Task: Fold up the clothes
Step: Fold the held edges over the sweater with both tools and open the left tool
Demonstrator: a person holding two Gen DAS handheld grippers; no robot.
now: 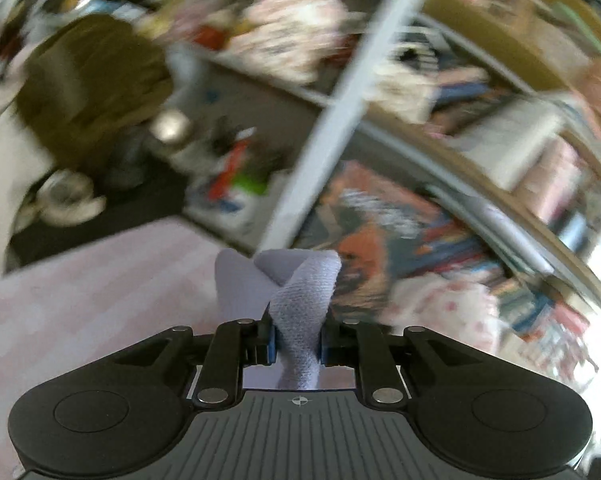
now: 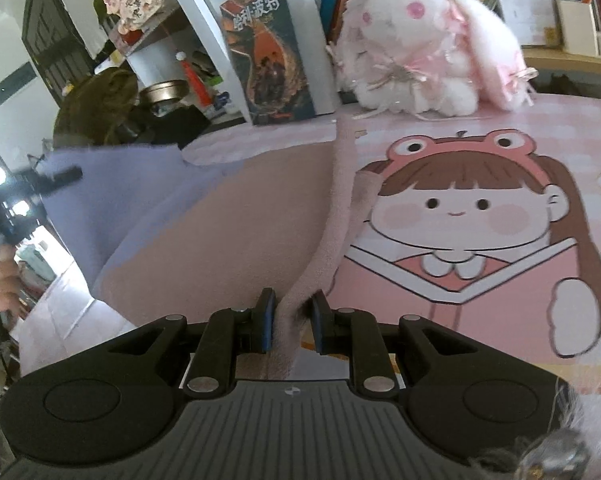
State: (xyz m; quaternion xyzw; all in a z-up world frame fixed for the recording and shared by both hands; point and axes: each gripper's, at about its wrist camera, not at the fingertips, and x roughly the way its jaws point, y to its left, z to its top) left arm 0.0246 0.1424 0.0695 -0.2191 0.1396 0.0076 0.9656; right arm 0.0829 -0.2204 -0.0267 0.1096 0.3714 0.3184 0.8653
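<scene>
The left claw [image 1: 296,340] pinches a lavender fold of the cloth [image 1: 300,312], lifted above the pink tabletop [image 1: 80,300]. The right claw [image 2: 292,322] is clamped narrow on the cloth's pink edge [image 2: 324,248], which drapes over the tabletop [image 2: 500,152] beside the cartoon girl print [image 2: 472,216].

Left wrist view: heavy motion blur on bookshelf [image 1: 440,152] bkgd, blown-out glare lower right. Right wrist view: sharp, soft daylight, fisheye bending at edges.
</scene>
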